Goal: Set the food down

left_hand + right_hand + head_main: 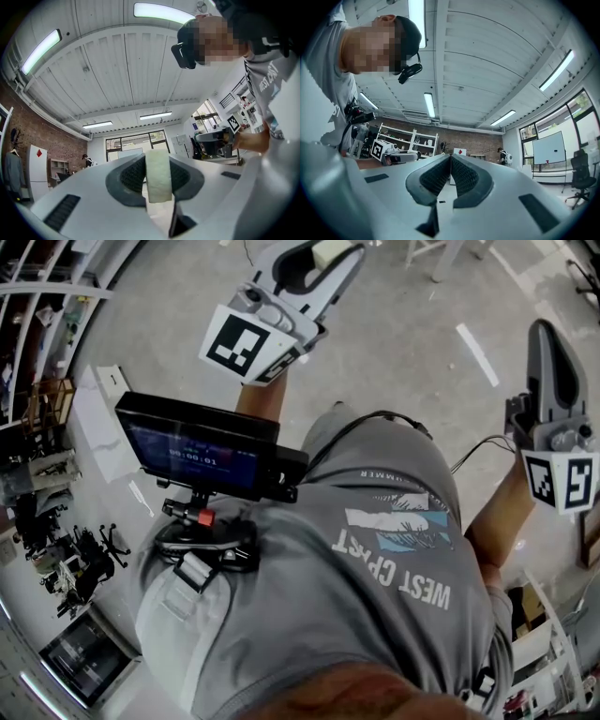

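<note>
the person is standing and holding both grippers out in front of the body, over the concrete floor (403,343), with no table or surface near either one. the left forearm (261,395) is reaching forward from the grey t-shirt (375,559), and the left gripper (314,268) is pointing away from the body and tilting a little upward, so its own view is taking in the ceiling and the far windows. its marker cube (242,341) is facing the head camera.

the left gripper's jaws are clamping a pale cream slab of food (158,174). the slab is standing upright on edge between the two dark ribbed pads (131,174), which are pressing on its flat sides, and its top is sticking up just above them. in the head view the same slab is showing as a small pale piece at the jaw tips, at the top edge of the picture. so the food is up in the air, well clear of the floor and not set down.

the right forearm (492,521) is bending at the person's side and holding the right gripper (451,176) out to the right, well apart from the left one, also pointing away and slightly upward. its jaws are closed together, the ribbed pads meeting along a thin line with nothing between them. its marker cube (562,479) is sitting low on the body of the tool.

a small screen (192,448) is hanging on a mount at the person's chest, between the two arms.
</note>
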